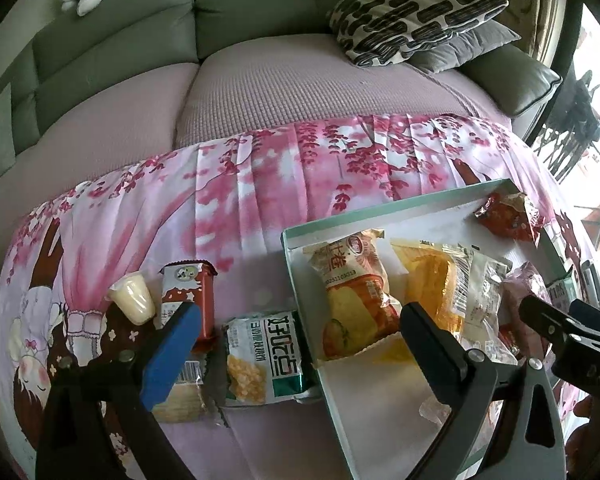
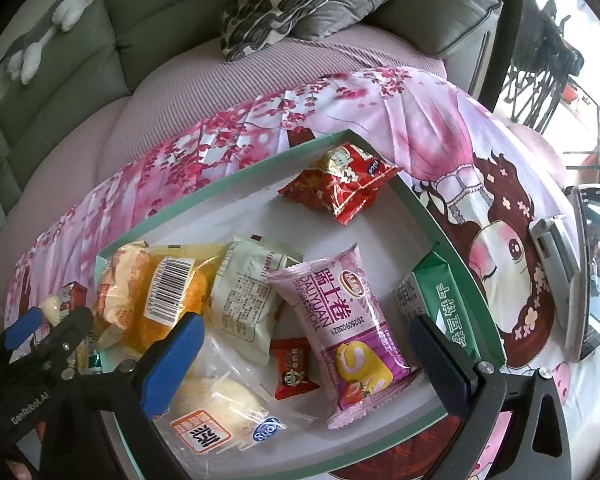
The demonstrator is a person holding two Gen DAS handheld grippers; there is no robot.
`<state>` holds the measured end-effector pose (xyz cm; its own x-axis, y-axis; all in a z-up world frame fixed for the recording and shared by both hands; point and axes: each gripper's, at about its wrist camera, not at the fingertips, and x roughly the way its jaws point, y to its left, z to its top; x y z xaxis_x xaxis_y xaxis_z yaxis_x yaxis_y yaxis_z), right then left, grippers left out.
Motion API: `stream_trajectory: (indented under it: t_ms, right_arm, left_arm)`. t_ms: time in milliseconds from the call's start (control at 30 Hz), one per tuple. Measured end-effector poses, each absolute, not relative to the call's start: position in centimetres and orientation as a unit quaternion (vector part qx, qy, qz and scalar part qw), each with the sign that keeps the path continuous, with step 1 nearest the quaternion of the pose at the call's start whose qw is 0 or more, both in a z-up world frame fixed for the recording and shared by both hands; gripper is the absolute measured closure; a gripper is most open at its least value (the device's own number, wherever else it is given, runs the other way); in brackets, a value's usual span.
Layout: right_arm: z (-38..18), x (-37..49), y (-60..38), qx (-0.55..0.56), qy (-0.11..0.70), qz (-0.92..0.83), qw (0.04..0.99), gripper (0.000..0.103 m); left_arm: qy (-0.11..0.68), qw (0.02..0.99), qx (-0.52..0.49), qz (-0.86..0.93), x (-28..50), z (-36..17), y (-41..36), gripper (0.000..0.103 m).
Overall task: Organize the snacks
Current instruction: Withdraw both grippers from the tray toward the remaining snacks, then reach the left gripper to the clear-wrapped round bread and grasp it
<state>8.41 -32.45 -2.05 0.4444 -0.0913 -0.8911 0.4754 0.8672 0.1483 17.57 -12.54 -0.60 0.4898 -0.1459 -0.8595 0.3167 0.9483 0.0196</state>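
left gripper spread wide, holding nothing, over green corn snack near tray's left wall | right gripper spread wide, empty, above pink roll pack inside tray | farther left on cloth: jelly cup, brown bar | far tray corner: red pack

A tray is set on a printed cloth at the centre of the right wrist frame. Inside it, a Swiss roll packet is laid at centre, a foil packet at the upper end, and a barcoded cake packet at left. Outside the tray, at lower left of the left wrist frame, a jelly cup and a corn snack packet are placed. A sofa is seen behind.
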Motion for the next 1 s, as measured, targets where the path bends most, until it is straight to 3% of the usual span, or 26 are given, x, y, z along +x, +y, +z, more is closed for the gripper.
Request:
stream_trajectory:
  t_ms: [433, 1000]
  right_arm:
    - [1.1, 8.4, -31.0, 0.199, 0.438, -0.169, 0.86, 0.0]
    - [1.7, 11.0, -19.6, 0.142, 0.443, -0.024, 0.885, 0.0]
  left_arm:
    - [0.457, 0.885, 0.053, -0.075, 17.8, 2.2, -6.7, 0.004]
    - [0.463, 0.881, -0.041, 0.088, 16.2, 2.5, 6.1, 0.004]
